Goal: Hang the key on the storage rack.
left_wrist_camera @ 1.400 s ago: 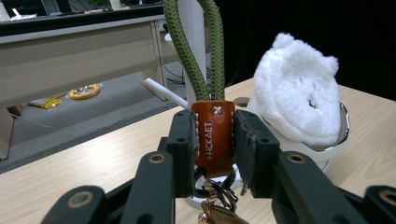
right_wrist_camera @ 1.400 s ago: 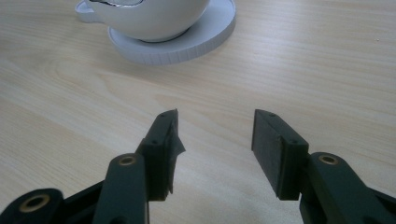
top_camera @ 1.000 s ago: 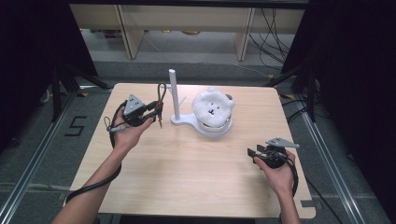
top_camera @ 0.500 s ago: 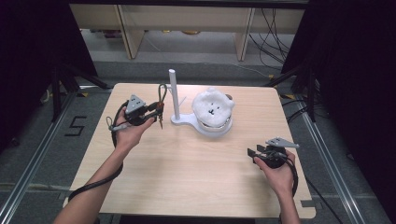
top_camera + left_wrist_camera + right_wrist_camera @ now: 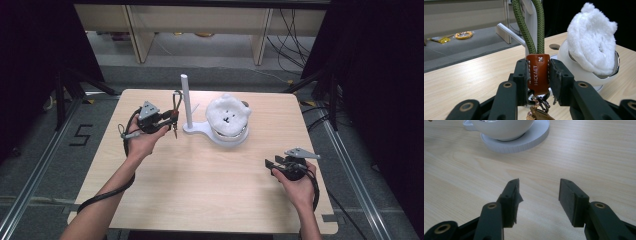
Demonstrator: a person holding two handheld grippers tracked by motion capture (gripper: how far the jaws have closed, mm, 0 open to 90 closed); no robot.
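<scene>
My left gripper [image 5: 538, 75] is shut on the brown leather tab [image 5: 538, 72] of a keychain, with its green cord loop [image 5: 529, 27] rising above the jaws and metal rings hanging below. In the high view the left gripper [image 5: 170, 119] holds the keychain [image 5: 176, 107] just left of the white stand's upright post [image 5: 186, 100]. A white fluffy item [image 5: 227, 115] sits on the stand's round bowl [image 5: 230, 137]. My right gripper [image 5: 270, 165] rests near the table's right front, open with nothing between its jaws [image 5: 539, 200].
The wooden table [image 5: 200, 190] has bare room in the middle and front. Shelving legs and cables stand on the floor beyond the far edge. A metal rail runs along each side of the table.
</scene>
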